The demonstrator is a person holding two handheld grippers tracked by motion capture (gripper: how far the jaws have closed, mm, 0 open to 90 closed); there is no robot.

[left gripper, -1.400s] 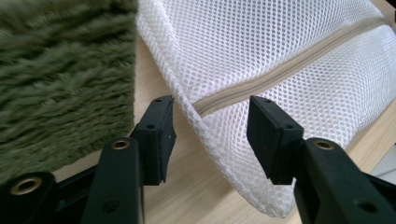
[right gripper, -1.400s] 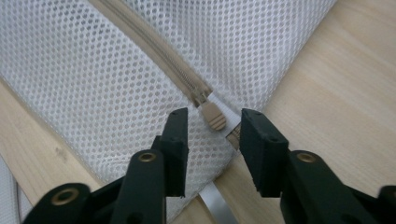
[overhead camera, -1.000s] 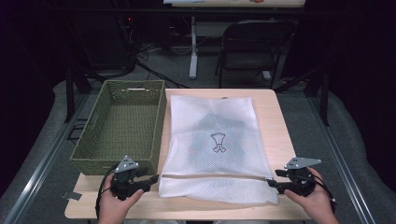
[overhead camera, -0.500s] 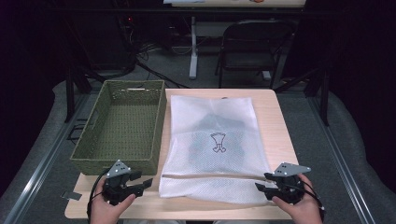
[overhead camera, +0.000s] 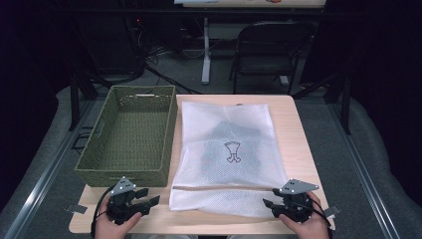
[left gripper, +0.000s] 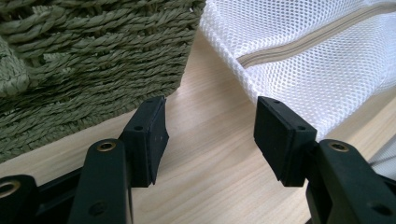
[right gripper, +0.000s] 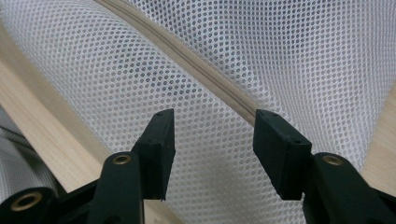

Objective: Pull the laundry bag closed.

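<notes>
- Both claws gape wide, holding nothing: my left gripper (overhead camera: 133, 205) over bare table, my right gripper (overhead camera: 288, 204) over the mesh bag (overhead camera: 226, 149).
- Bag lies flat beside the basket (overhead camera: 130, 134).
- Risk: pinching one mesh layer, so it slips free.

The light wooden worktop (overhead camera: 293, 129) carried a green woven basket (overhead camera: 130, 134) on its left and, just beside it, a white mesh bag (overhead camera: 229, 149).
</notes>
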